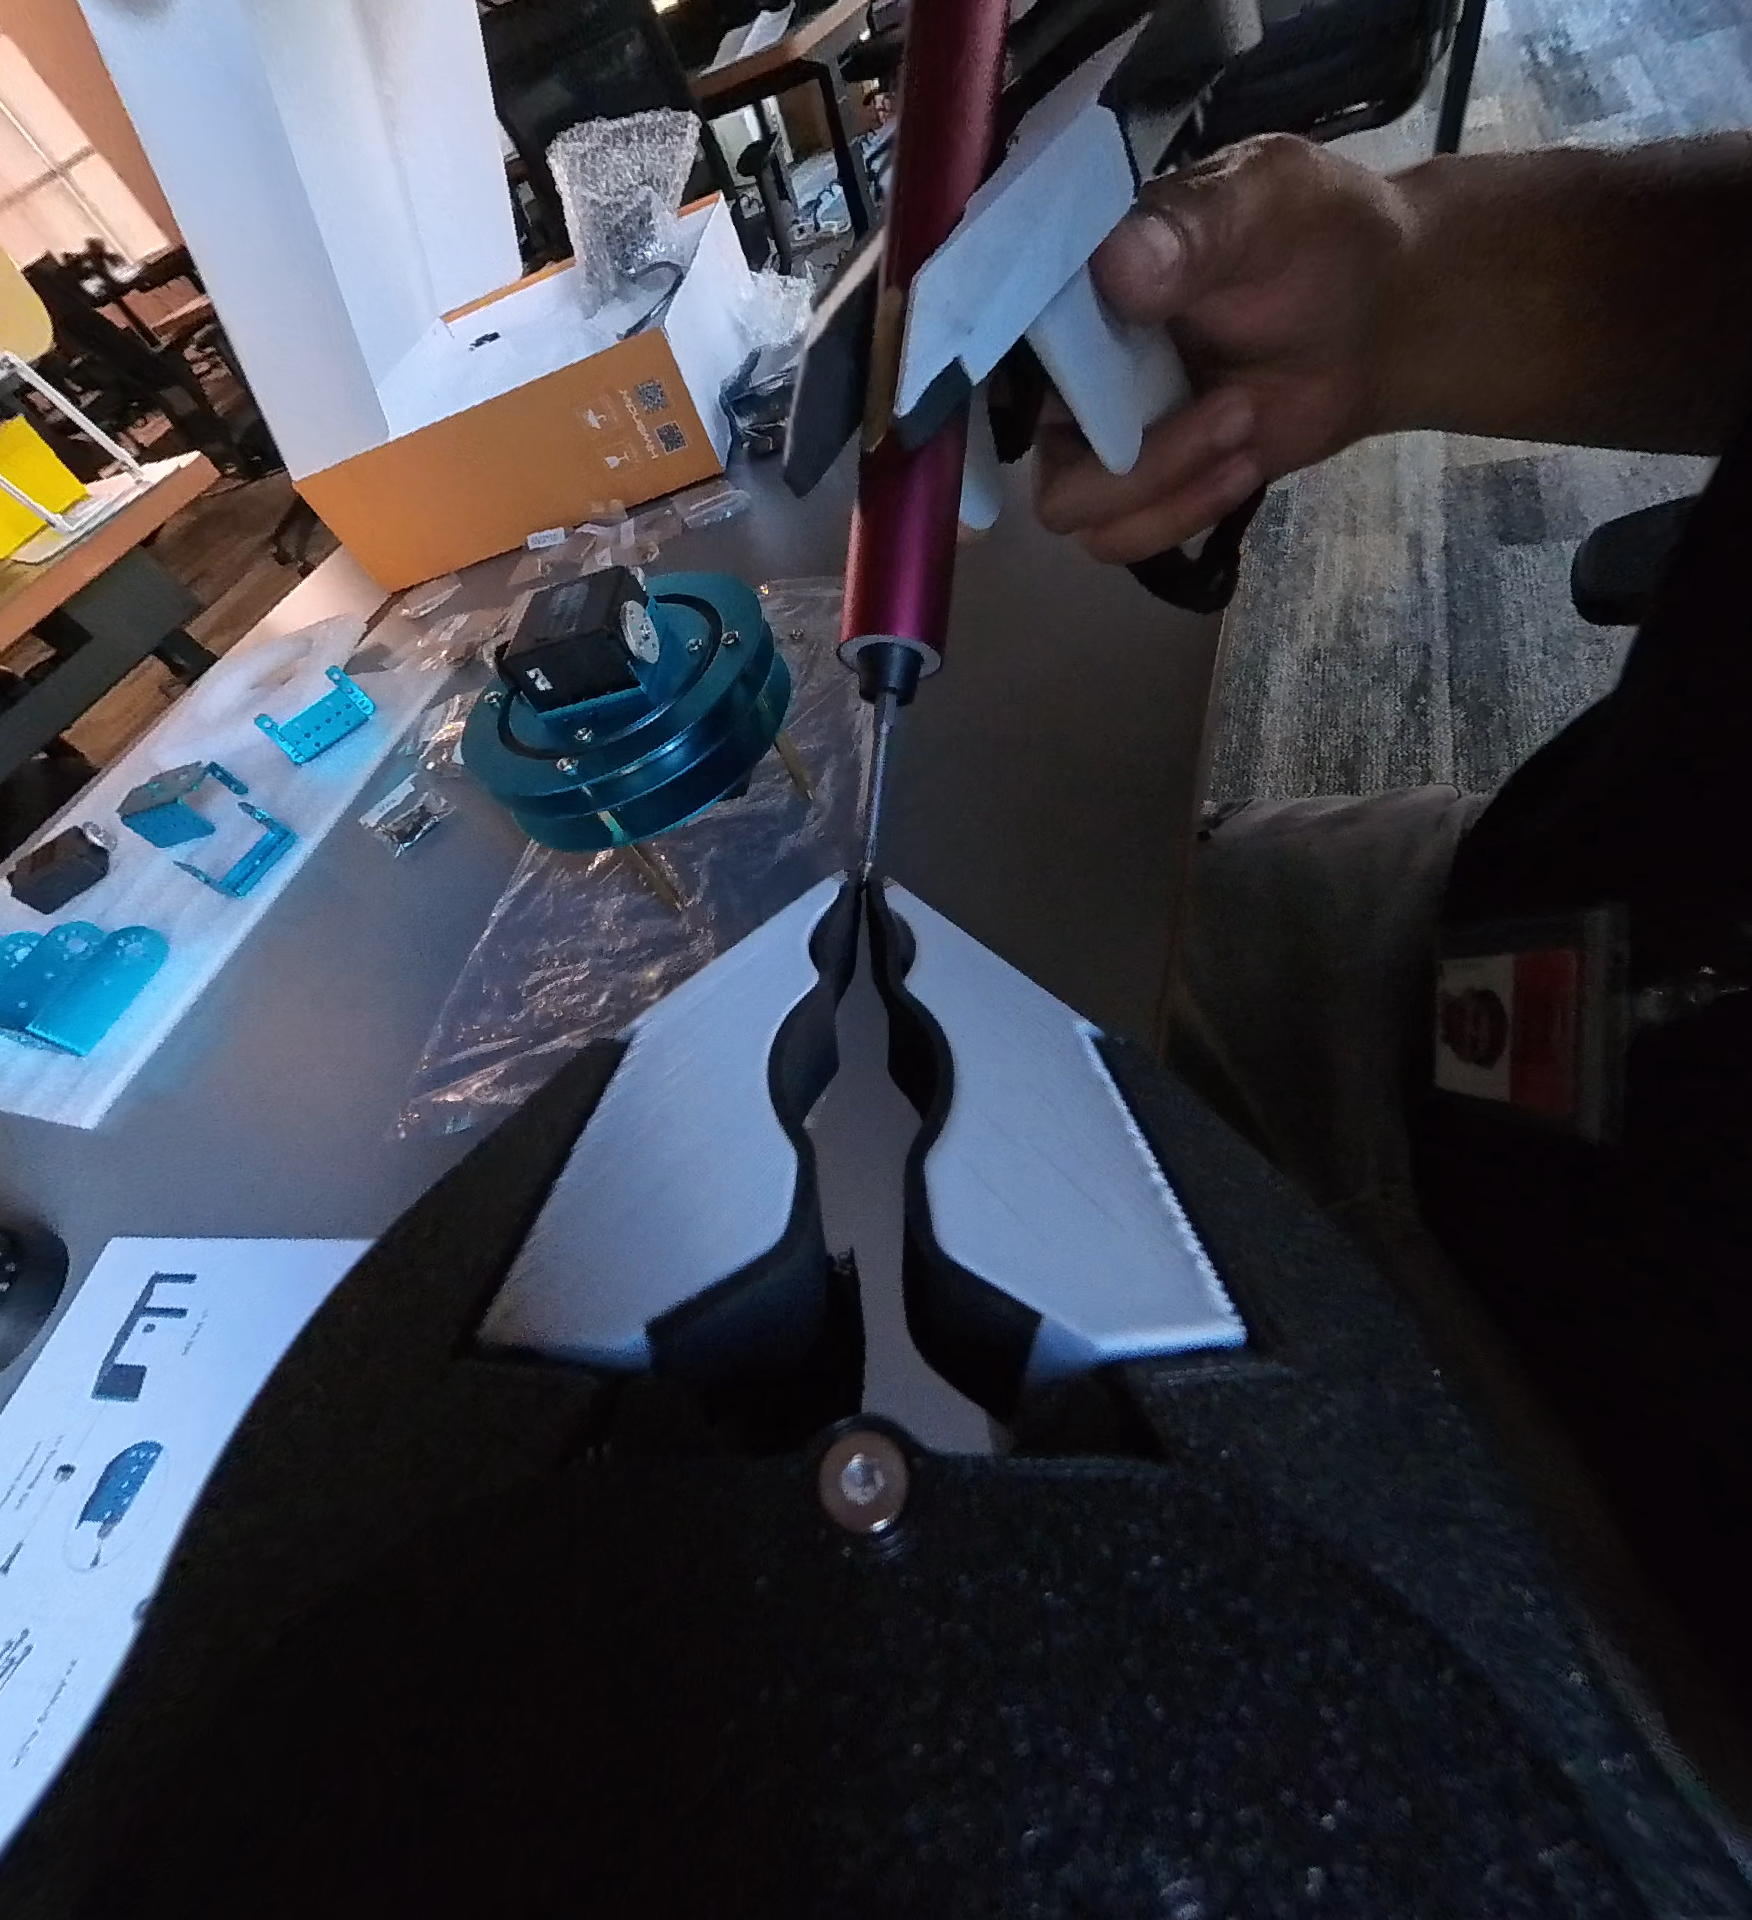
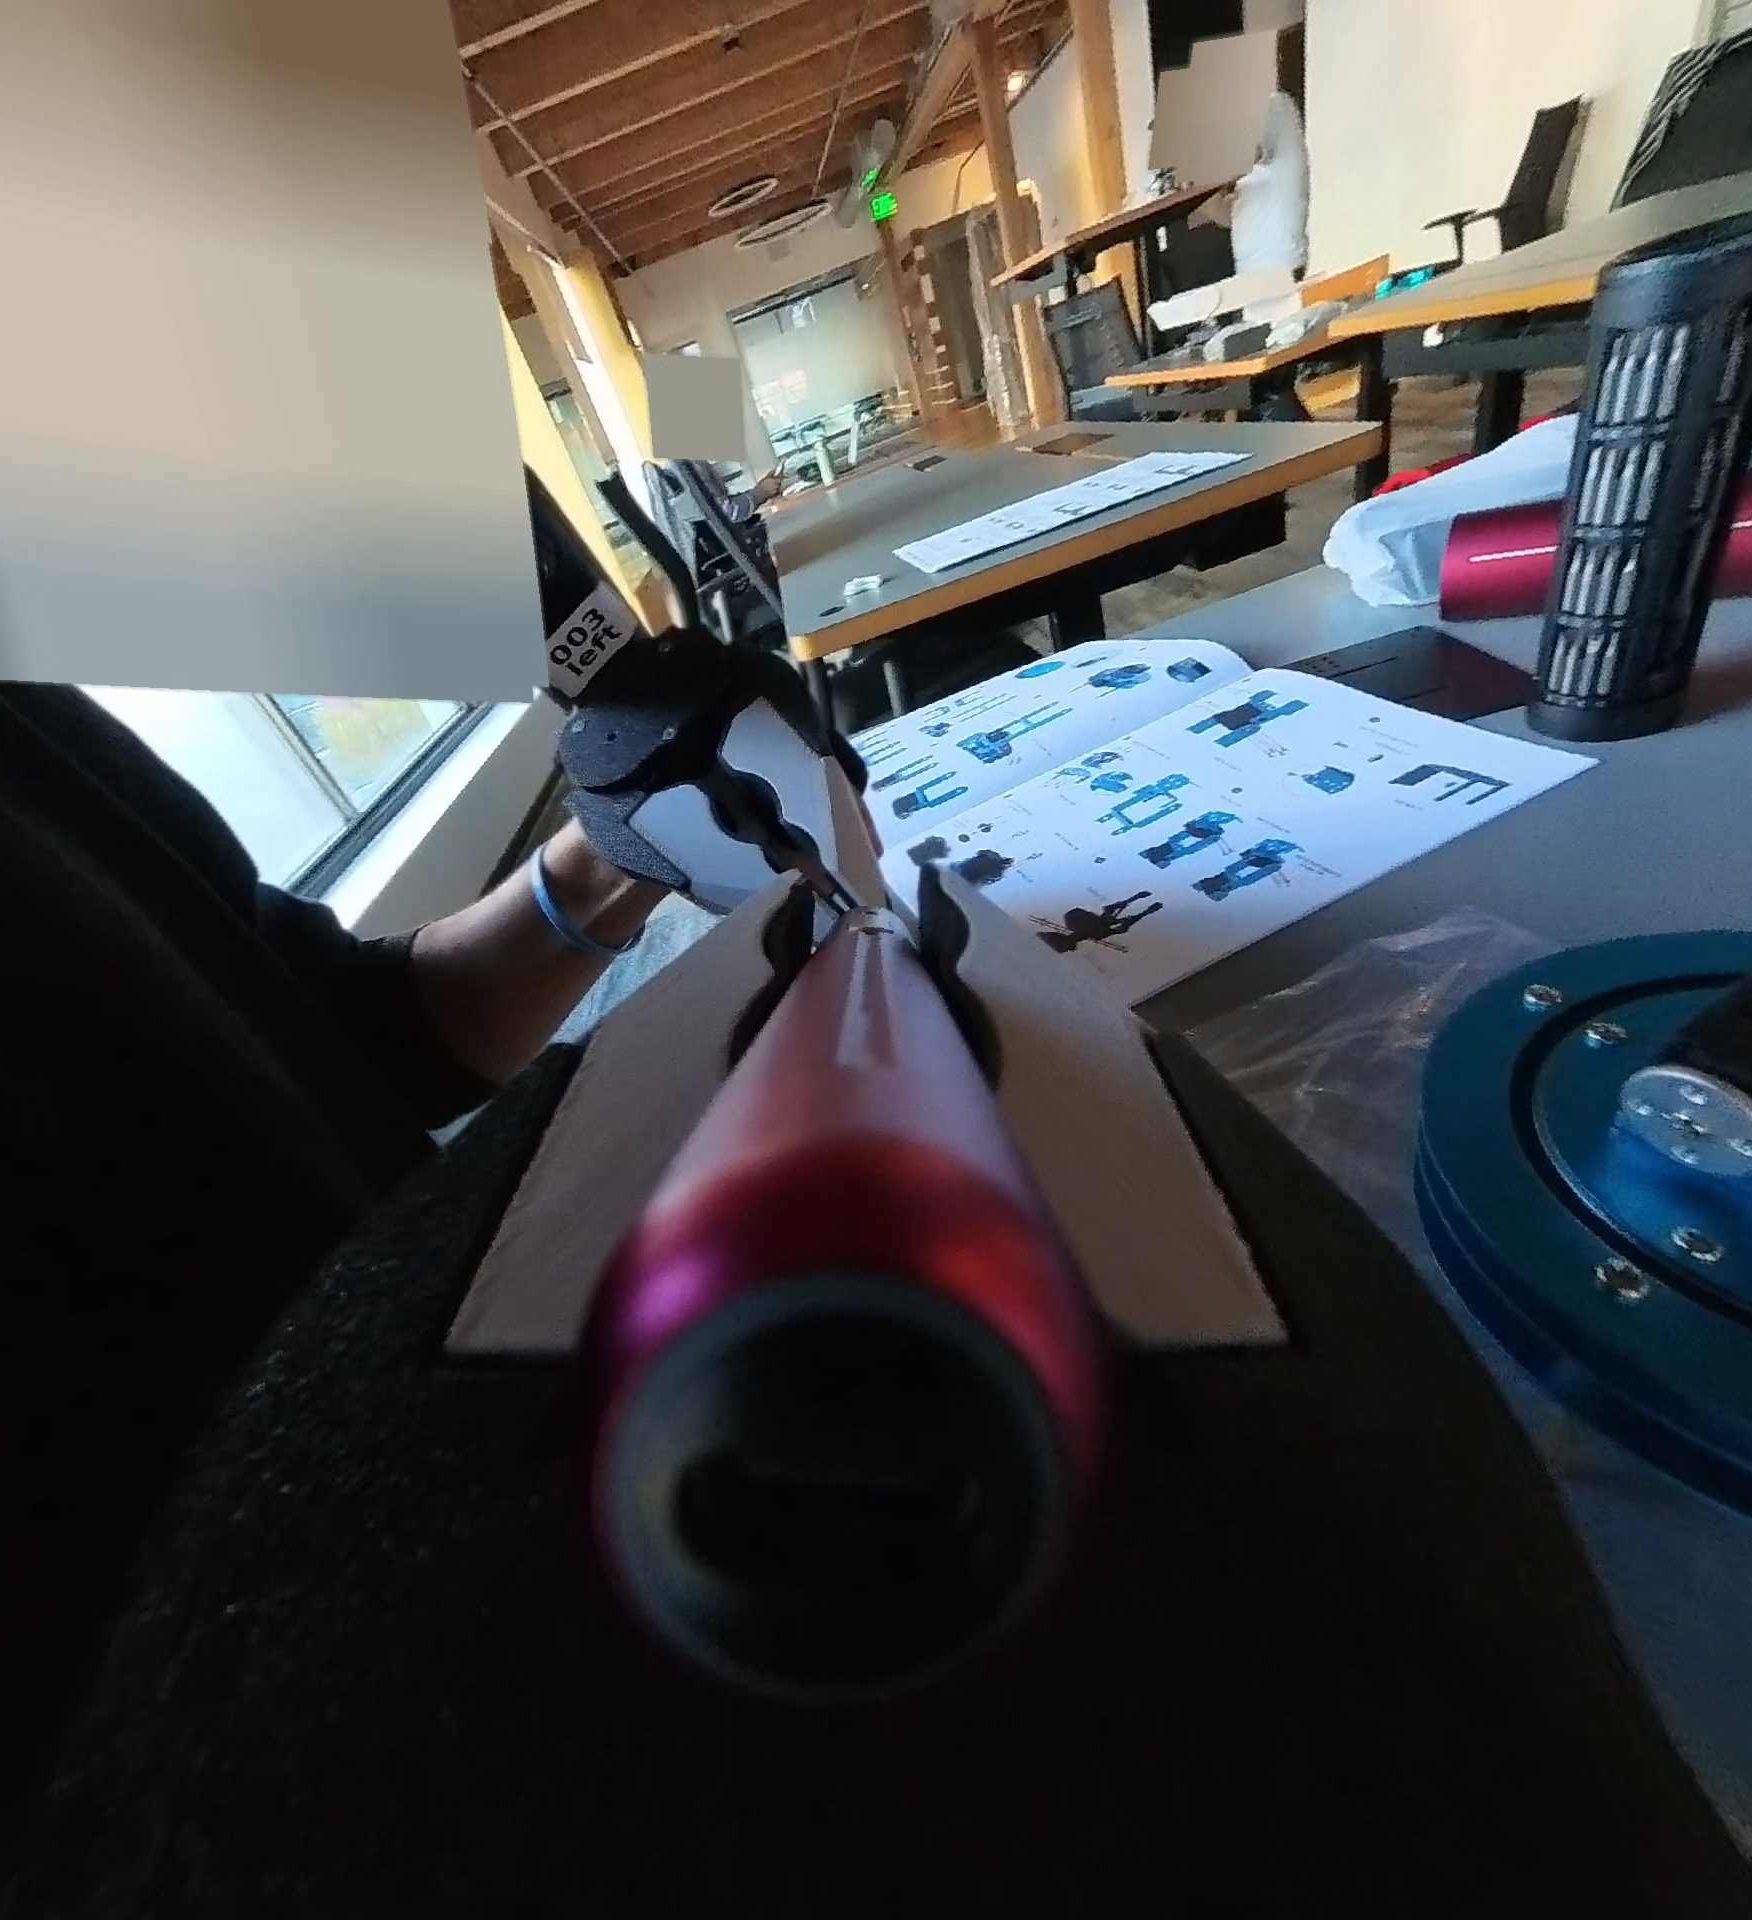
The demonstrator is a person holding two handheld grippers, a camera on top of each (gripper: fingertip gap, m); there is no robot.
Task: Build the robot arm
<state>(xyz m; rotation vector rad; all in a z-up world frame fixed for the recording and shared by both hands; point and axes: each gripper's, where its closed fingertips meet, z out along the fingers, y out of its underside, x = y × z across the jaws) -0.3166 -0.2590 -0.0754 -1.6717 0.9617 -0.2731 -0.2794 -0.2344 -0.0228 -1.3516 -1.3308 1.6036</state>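
My right gripper (image 2: 870, 914) is shut on a magenta screwdriver (image 2: 851, 1122) that lies along its fingers, rear end toward the camera. In the left wrist view the right gripper (image 1: 893, 416) holds the screwdriver (image 1: 908, 520) nearly upright, its thin bit (image 1: 882, 769) pointing down. My left gripper (image 1: 867, 896) is shut, its tips pinched on the end of the bit, above the grey table. It also shows in the right wrist view (image 2: 830, 888). A blue round base (image 1: 633, 748) carrying a black servo (image 1: 581, 644) stands just left of the bit and shows in the right wrist view (image 2: 1630, 1143).
A clear plastic bag (image 1: 581, 966) lies under the base. Blue brackets (image 1: 41, 977) sit on white foam at left. An orange-and-white box (image 1: 539, 436) stands behind. An open instruction booklet (image 2: 1215, 810) and a black bit holder (image 2: 1661, 499) are on the table. The table edge (image 1: 1199, 727) runs at right. About 8 cm separates my left fingertips from my right.
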